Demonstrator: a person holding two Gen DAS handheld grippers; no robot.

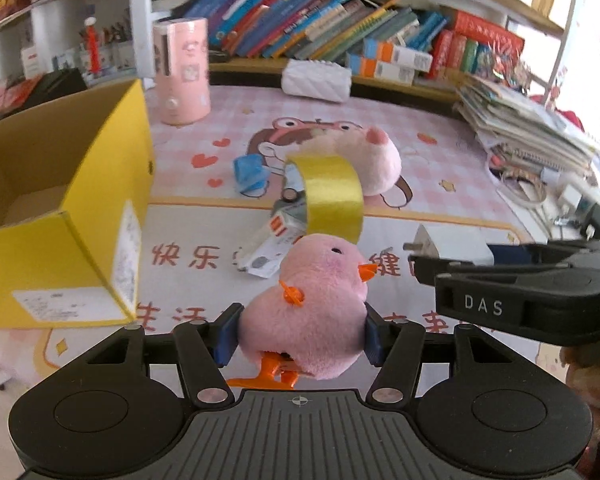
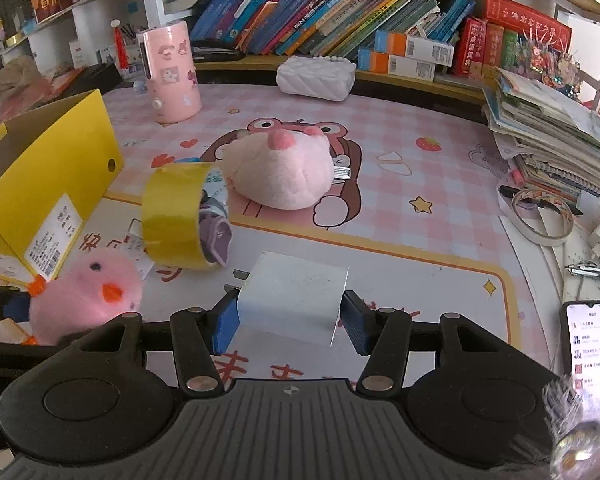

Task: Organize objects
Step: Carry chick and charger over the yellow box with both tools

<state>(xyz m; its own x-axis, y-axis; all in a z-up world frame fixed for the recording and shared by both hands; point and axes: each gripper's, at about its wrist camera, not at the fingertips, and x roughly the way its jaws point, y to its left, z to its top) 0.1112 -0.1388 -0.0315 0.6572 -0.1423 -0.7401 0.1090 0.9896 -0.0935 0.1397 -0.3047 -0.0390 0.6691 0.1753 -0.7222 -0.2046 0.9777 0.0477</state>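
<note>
The left tool grips the pink chick; the right tool grips the white charger. The yellow box lies left of both, nearer the left tool.

We see both views lit by bright daylight that enters from the right of the frame, where the far right edge of the left wrist view washes out to near white. The pink desk mat is evenly lit, with only soft shadows. The fisheye lens bows the bookshelf and darkens the corners. The book pile at right looks smeared, and the nearest black housing along the bottom is slightly soft.
</note>
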